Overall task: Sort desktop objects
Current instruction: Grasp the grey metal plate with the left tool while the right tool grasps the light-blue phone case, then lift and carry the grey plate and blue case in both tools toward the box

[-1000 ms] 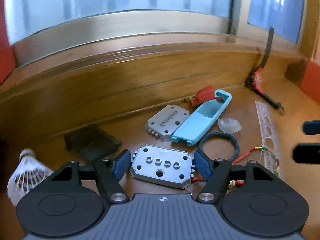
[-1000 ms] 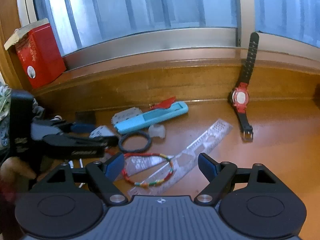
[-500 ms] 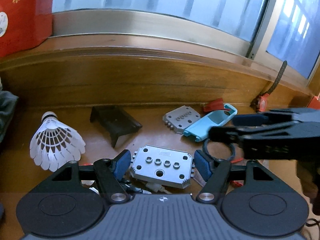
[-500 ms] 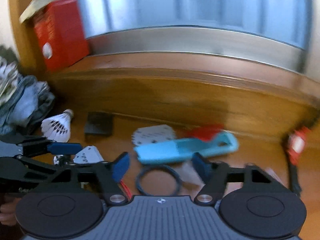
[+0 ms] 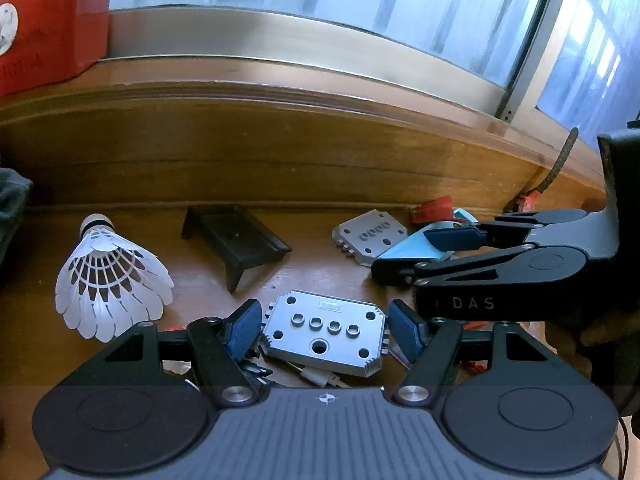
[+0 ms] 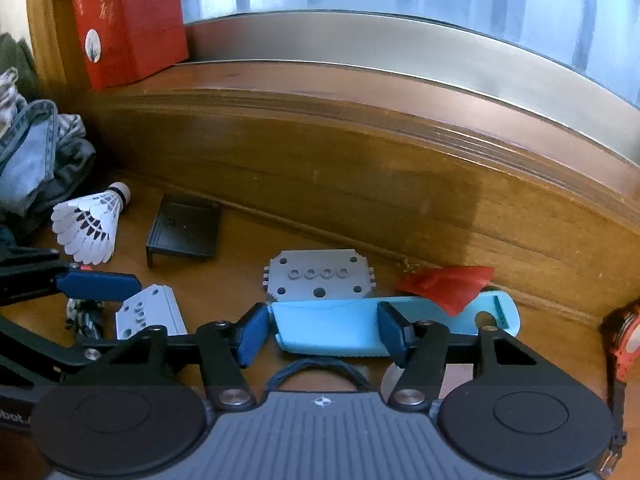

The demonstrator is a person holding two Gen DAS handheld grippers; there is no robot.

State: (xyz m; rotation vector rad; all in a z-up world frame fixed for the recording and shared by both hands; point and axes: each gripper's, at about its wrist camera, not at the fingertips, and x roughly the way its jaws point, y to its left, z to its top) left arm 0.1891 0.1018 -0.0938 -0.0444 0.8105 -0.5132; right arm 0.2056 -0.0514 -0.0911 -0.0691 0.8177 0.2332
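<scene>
At the far left of the right wrist view we see a heap of clothing (image 6: pixel 28 168), cut by the frame edge, and above it a red box (image 6: pixel 128 20) on the sill (image 6: pixel 320 92) whose pale characters are too small for us to read. Next comes a white shuttlecock (image 6: pixel 90 224) lying on its side on the tabletop (image 6: pixel 248 248), then a black stand (image 6: pixel 184 232) just beside the wooden wall under the sill. Our left tool (image 5: pixel 324 326) has its pads spread to either side of a grey plate (image 5: pixel 326 332) without clearly touching it; a white cable plug (image 5: pixel 318 378) and a dark cord beneath are half hidden by the tool body. A second grey plate (image 6: pixel 320 276) lies farther right, its near edge covered by the light blue case (image 6: pixel 360 324). Our right tool (image 6: pixel 322 330) stands spread around that case's left part, and we cannot tell whether the pads touch it. From the left wrist view the right tool (image 5: pixel 400 254) crosses sideways, and on its arm we read "DAS". A red cloth scrap (image 6: pixel 448 284) overlaps the case's right end, a dark blue braided ring (image 6: pixel 316 372) is mostly hidden below the tool, and a red watch (image 6: pixel 624 340) is cut off at the right edge. Bare wood lies open between stand and plates.
</scene>
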